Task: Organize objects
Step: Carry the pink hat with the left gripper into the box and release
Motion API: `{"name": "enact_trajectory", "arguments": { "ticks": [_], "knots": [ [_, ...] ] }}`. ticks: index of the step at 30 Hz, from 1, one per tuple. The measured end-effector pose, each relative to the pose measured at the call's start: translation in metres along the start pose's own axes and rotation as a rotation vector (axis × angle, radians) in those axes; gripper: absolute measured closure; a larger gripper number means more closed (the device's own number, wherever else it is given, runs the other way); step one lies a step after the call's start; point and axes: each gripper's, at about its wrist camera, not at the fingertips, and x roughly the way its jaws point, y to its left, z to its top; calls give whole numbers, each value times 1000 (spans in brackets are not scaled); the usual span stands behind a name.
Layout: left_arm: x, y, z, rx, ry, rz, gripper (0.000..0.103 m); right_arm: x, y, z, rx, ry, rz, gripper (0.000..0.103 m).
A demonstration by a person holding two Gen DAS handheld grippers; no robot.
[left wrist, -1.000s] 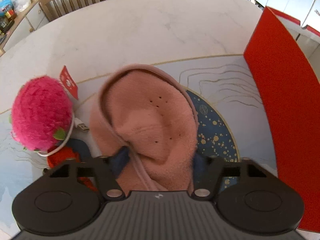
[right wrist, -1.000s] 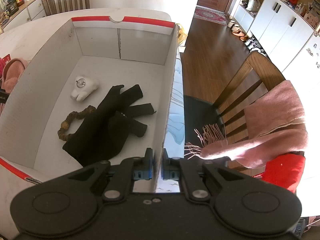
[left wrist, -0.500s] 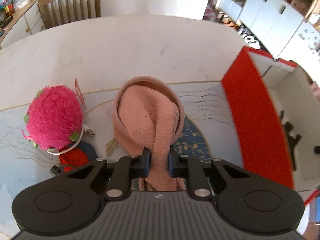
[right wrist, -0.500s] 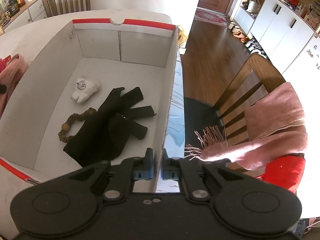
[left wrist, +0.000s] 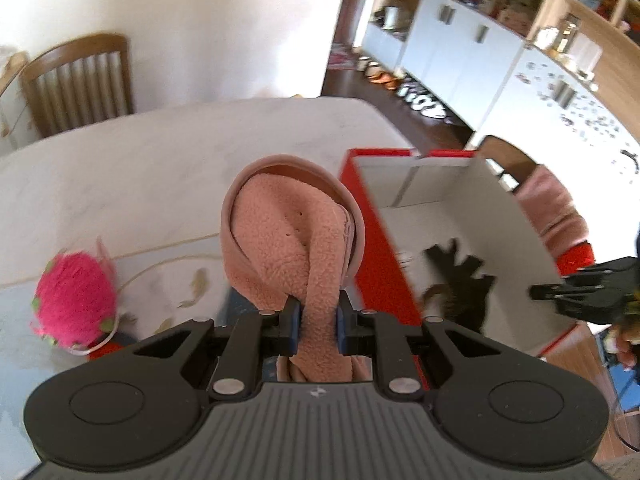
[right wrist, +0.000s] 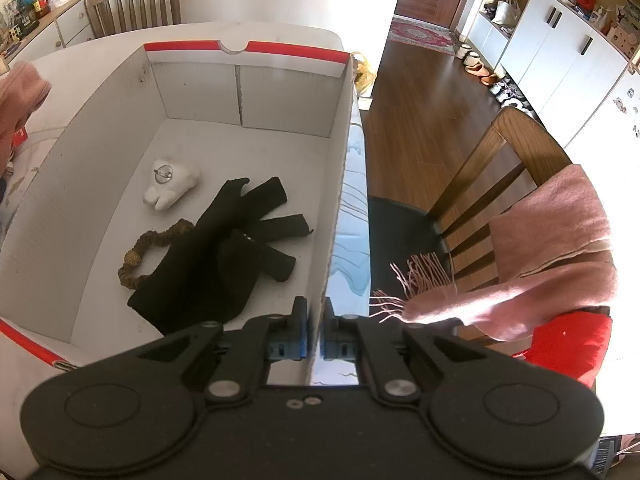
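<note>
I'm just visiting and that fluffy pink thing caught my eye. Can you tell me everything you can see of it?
The soft pink fleece hat looks like thick, nubbly pile fabric with a smoother, paler pink band around its rim and a few tiny dark holes in its surface. It hangs lifted clear of the white marble table, pinched by a bunched fold between the left gripper's black fingers, close beside the red outer wall of the open cardboard box. Nothing else visibly touches it.
</note>
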Motion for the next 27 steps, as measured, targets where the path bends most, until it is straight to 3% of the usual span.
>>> {"name": "enact_trajectory", "arguments": {
  "ticks": [8, 15, 21, 27],
  "knots": [
    [-6, -49, 25, 91, -30, -100, 87, 0, 1, 0, -4, -2, 2, 99],
    [12, -100, 47, 195, -26, -163, 87, 0, 1, 0, 0, -4, 5, 99],
    [42, -138, 61, 265, 4, -180, 87, -1, -1, 0, 5, -9, 7, 99],
    [81, -156, 60, 315, 69, -137, 87, -2, -2, 1, 11, -11, 10, 99]
  ]
}}
